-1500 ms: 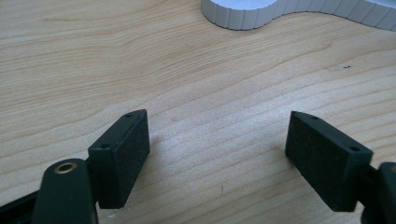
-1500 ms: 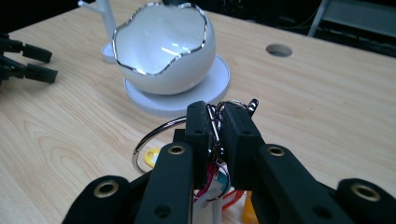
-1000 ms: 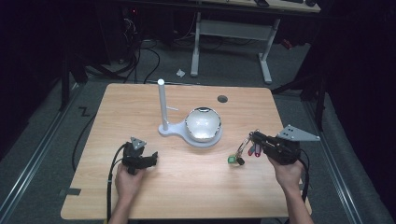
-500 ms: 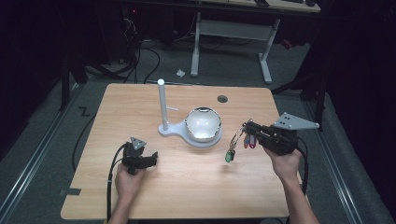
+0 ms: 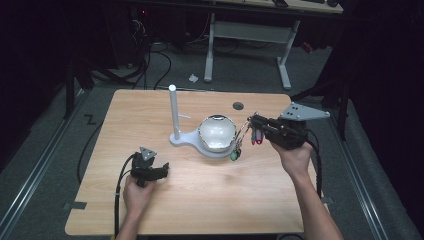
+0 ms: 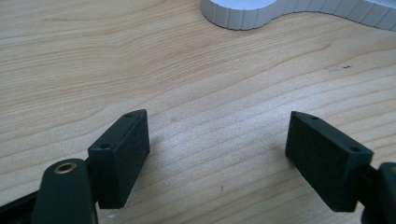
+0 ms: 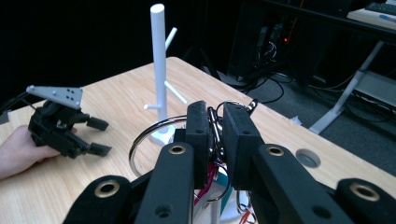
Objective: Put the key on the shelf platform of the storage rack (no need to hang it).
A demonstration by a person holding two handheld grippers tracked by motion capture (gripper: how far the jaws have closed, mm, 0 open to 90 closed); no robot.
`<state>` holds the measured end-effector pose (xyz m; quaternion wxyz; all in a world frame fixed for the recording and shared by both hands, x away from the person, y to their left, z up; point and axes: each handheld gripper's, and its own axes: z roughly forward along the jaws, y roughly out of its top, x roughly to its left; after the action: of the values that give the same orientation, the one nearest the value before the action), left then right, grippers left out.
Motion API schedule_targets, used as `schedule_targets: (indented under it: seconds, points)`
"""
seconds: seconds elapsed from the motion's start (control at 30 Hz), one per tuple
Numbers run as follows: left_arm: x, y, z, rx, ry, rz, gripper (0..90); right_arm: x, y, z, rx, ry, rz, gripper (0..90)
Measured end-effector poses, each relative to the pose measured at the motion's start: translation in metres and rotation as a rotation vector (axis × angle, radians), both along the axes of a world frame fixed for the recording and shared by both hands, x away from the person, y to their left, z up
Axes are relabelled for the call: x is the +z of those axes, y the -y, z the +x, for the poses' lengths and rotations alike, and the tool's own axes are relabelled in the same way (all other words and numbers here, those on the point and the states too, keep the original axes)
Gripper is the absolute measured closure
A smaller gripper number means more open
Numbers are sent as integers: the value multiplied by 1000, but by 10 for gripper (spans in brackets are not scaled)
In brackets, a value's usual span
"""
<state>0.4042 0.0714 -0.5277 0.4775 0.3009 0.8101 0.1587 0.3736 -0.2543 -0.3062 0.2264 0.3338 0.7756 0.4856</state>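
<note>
A white stand [image 5: 173,112] with a tall post and short side pegs rises from a base that carries a shiny round bowl [image 5: 217,132]. My right gripper [image 5: 252,121] hovers just right of the bowl, shut on a key ring [image 7: 152,134]. A green tag [image 5: 234,155] and pink tags [image 5: 257,136] dangle from the bunch. In the right gripper view the post [image 7: 159,60] stands beyond my right gripper [image 7: 215,112]. My left gripper [image 5: 161,169] rests low on the table at front left. Its jaws stand wide apart around bare wood in the left gripper view [image 6: 219,135].
The wooden table [image 5: 280,200] has a round cable hole [image 5: 238,106] near its back edge. The stand's white ribbed base [image 6: 243,14] lies just ahead of the left gripper. Dark floor, cables and another desk's legs [image 5: 285,65] lie beyond the table.
My right gripper has carried the key bunch left and a little away from me, up beside the bowl. The left gripper has stayed put.
</note>
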Motion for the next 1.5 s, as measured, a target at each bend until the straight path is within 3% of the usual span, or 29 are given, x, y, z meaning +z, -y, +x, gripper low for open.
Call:
schedule_targets:
  seconds: [0.27,0.7,1.0,1.5]
  points:
    - [0,0,0,-3,0,-1,221,11,-17,20,3,-1,-1,817]
    - [0,0,0,-8,1,1,220,10,-41,46,-4,-12,-39,852]
    - [0,0,0,-9,2,2,220,14,-53,54,8,-12,-50,851]
    - [0,-1,-1,-16,6,7,220,-2,-67,69,13,-40,-67,851]
